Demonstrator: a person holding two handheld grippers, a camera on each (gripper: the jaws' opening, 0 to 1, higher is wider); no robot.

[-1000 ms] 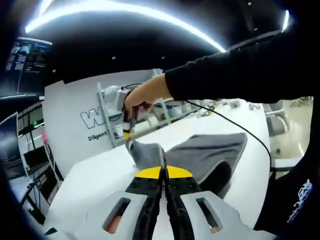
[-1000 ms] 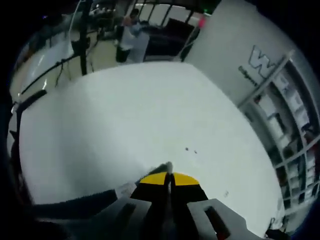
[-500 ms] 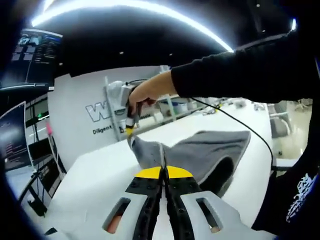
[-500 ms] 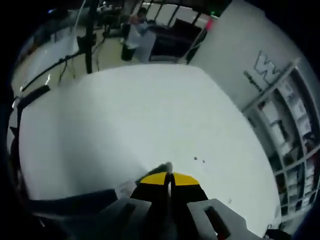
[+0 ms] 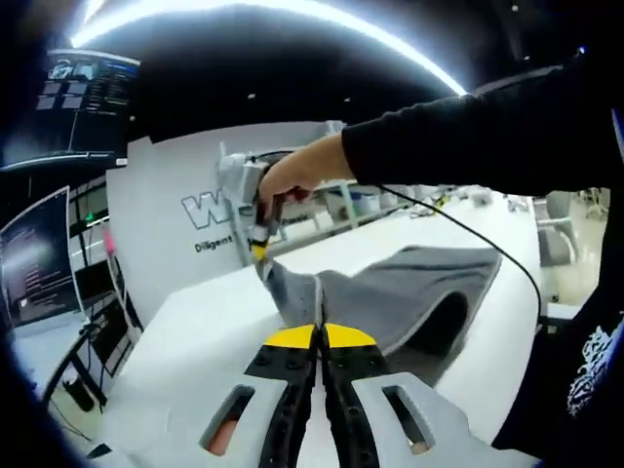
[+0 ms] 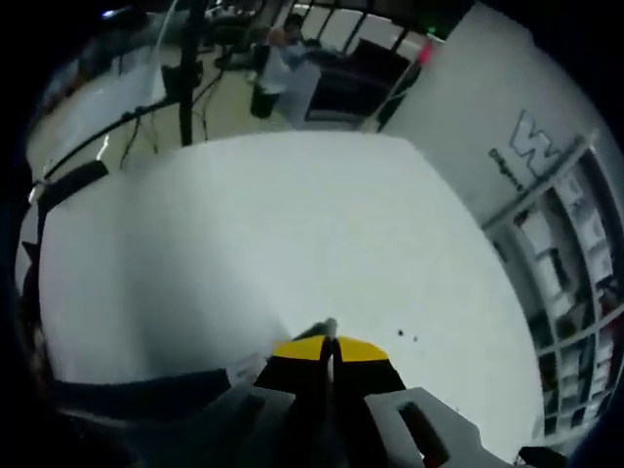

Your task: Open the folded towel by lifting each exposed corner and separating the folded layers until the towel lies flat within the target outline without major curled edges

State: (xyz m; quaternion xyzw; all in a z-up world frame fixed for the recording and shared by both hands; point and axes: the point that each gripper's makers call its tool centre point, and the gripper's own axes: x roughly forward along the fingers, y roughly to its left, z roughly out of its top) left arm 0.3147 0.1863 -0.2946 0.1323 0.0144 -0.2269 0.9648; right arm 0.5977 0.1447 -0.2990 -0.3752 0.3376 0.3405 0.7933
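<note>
A grey towel [image 5: 409, 288] lies partly on the white table [image 5: 195, 331], and its near edge is lifted off the surface. My left gripper [image 5: 319, 336] is shut on that edge, low in the left gripper view. Farther back, a hand [image 5: 288, 175] holds my right gripper [image 5: 259, 255], whose yellow tip pinches a raised towel corner. A short span of cloth stretches between the two grippers. In the right gripper view my right gripper [image 6: 330, 339] is shut, with a small grey bit of towel [image 6: 328, 326] peeking from its tip above the bare table [image 6: 273, 234].
A white panel with lettering [image 5: 185, 214] stands behind the table, with monitors [image 5: 39, 253] to its left. A black cable [image 5: 468, 239] crosses over the towel. Shelves [image 6: 575, 283] line one side. A person [image 6: 278, 68] and a dark pole [image 6: 190, 68] stand beyond the table's far edge.
Both grippers keep their hold on the towel. Both views have drifted a little, and the right gripper with its corner sits slightly farther from the left gripper.
</note>
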